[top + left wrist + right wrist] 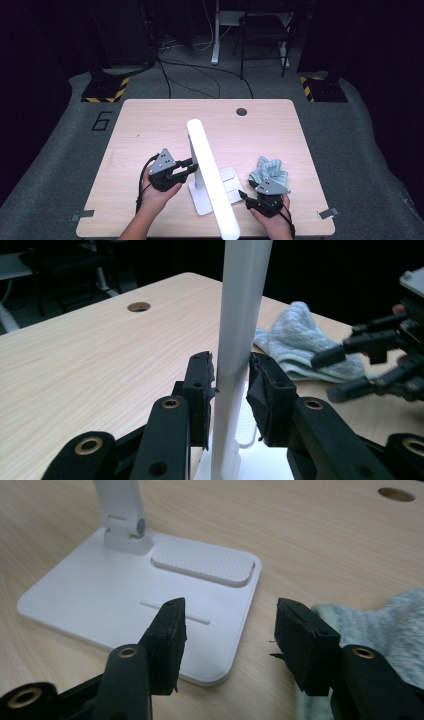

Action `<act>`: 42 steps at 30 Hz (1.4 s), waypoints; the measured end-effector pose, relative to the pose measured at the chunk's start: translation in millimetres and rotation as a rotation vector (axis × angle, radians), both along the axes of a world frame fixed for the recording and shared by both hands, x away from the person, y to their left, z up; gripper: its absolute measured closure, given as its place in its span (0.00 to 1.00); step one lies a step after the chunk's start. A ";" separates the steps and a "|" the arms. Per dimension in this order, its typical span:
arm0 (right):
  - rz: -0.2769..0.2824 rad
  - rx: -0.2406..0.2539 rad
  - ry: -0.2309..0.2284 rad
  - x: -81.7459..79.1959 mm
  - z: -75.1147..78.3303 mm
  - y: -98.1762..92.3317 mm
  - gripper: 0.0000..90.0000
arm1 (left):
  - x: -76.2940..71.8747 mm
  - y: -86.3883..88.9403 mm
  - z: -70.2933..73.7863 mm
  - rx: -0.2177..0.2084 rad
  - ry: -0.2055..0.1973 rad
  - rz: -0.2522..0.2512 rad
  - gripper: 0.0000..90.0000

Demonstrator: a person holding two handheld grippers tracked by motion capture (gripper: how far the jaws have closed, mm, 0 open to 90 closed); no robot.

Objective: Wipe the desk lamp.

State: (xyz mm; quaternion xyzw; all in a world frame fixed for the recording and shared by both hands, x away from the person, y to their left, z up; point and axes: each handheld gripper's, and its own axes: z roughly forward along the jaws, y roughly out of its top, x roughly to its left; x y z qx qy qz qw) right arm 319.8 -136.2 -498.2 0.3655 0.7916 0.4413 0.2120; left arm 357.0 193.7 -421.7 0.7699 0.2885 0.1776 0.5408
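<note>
A white plastic desk lamp (207, 175) with a flat square base and a long bar-shaped head stands near the front middle of the pale wooden table (150, 125), and the work in hand looks like steadying it so that it can be wiped. The left gripper (186, 167) has its jaws drawn in narrow around the lamp's slim upright white stem (235, 365); in the left gripper view the black pads sit right against both sides of the stem, so the lamp counts as gripped. That part seems done. The right gripper (243, 195) hangs with its jaws spread wide and nothing between them, low over the table at the right edge of the lamp's white base plate (100, 595), which carries a ribbed pad and a thin slot. Just to the right of it lies the crumpled light blue-grey terry cloth (269, 172), resting on the table beside the base and not held; in the right gripper view its fuzzy edge sits behind the right-hand jaw. So, by my reading, the cloth has yet to be picked up, and any wiping of the base or head is not yet begun
</note>
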 end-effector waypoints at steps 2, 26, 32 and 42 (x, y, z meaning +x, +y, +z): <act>0.026 -0.022 0.008 0.5 -2.2 3.8 0.51 | 2.0 2.1 0.0 -0.001 -0.007 0.027 0.79; 0.120 -0.050 0.132 -0.2 -20.5 23.7 0.43 | 17.1 0.2 -11.8 -0.015 0.054 0.038 0.83; 0.127 -0.091 0.139 -1.5 -23.2 29.3 0.39 | 24.6 -1.0 -15.0 -0.008 0.071 0.035 0.83; 0.097 -0.083 0.119 5.8 -22.2 34.0 0.49 | 31.4 2.7 -20.2 -0.010 0.079 0.075 0.85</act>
